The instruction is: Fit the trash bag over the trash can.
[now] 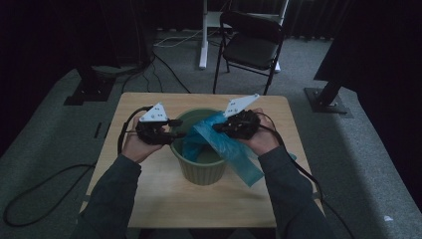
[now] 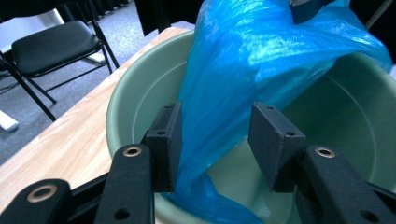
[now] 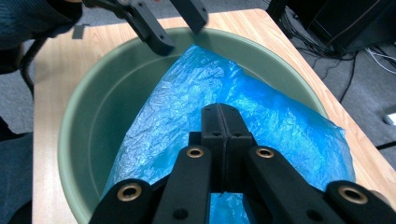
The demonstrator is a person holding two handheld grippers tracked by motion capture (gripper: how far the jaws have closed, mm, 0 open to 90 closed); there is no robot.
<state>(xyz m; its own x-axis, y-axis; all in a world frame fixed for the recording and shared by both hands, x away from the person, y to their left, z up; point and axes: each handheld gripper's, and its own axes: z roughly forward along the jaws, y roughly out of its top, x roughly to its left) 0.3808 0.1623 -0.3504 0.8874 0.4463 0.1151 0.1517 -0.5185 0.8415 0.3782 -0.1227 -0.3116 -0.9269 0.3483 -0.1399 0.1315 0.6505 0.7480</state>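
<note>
surface: wooden table | on it: green bucket | blue bag end touches tabletop

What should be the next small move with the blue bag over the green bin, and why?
Probably close the left tongs on the blue bag. Their jaws stand open with the plastic passing between them, above the inside of the green bin, so nothing holds that side. The right tongs are shut on the bag, which hangs bunched, partly outside the rim.
</note>
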